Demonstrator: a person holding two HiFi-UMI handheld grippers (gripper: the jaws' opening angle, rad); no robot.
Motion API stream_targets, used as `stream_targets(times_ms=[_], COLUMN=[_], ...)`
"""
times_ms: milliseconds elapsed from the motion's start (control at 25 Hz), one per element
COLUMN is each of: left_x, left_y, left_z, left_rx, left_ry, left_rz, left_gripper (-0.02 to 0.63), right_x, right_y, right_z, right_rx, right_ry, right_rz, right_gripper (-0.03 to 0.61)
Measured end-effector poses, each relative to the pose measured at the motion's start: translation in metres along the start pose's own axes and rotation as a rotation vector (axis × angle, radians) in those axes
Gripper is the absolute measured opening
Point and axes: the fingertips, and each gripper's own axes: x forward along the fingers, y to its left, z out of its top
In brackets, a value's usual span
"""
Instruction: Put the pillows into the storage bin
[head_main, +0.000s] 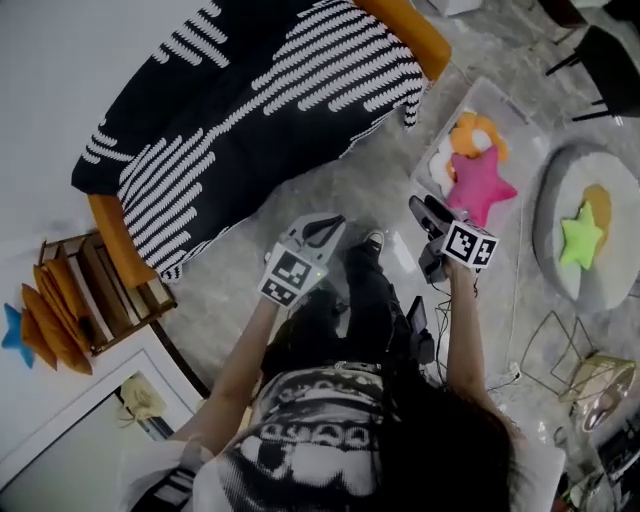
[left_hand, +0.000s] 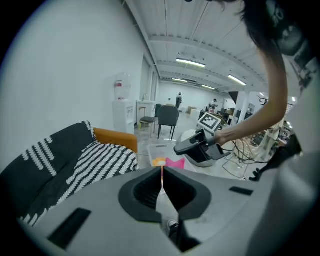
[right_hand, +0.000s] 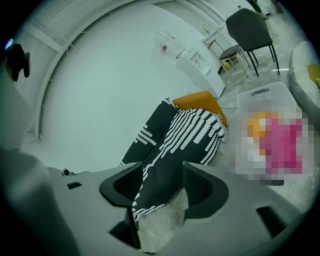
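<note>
A clear storage bin (head_main: 500, 105) stands on the floor to the right of the sofa. It holds a pink star pillow (head_main: 478, 185) and an orange pillow (head_main: 470, 135). A green star pillow (head_main: 580, 237) lies on a round pale cushion (head_main: 560, 180) further right. My right gripper (head_main: 428, 212) hovers at the bin's near corner, open and empty. My left gripper (head_main: 325, 228) is held over the floor, shut on nothing. In the left gripper view its jaws (left_hand: 161, 182) meet, with the bin (left_hand: 159, 148) and pink pillow (left_hand: 176, 162) beyond. In the right gripper view the open gripper (right_hand: 162, 185) faces the sofa.
A sofa with orange arms under a black-and-white striped blanket (head_main: 260, 90) fills the top of the head view. A wooden rack with orange cushions (head_main: 60, 300) and a blue star (head_main: 12, 335) stand at the left. Wire frames and cables (head_main: 560, 350) lie at the lower right.
</note>
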Motion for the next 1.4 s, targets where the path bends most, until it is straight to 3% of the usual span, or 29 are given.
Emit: stream_targets(times_ms=[280, 680, 1000, 1200, 1400], left_x=[-0.098, -0.26, -0.354, -0.387, -0.406], left_y=[0.024, -0.012, -0.049, -0.063, -0.08], left_z=[-0.05, -0.152, -0.204, -0.222, -0.204], left_rx=[-0.1, -0.191, -0.245, -0.287, -0.281], left_ry=[-0.046, -0.083, -0.134, -0.148, -0.212], left_rz=[0.179, 0.353, 0.43, 0.461, 0.471], left_gripper=[0.006, 0.006, 0.006, 0.006, 0.006], right_x=[0.037, 0.03, -0.002, -0.019, -0.034], right_y=[0.111, 0.283, 0.367, 0.397, 0.412], right_z=[-0.075, -0.207, -0.275, -0.294, -0.302], right_rx=[-0.187, -0.324, -0.58, -0.629, -0.675], right_ry=[0.161, 0.187, 0.106, 0.072, 0.069], right_rz=[0.125, 0.328, 0.336, 0.354, 0.379], right_gripper=[0.202, 0.161, 0.057, 0.012, -0.006])
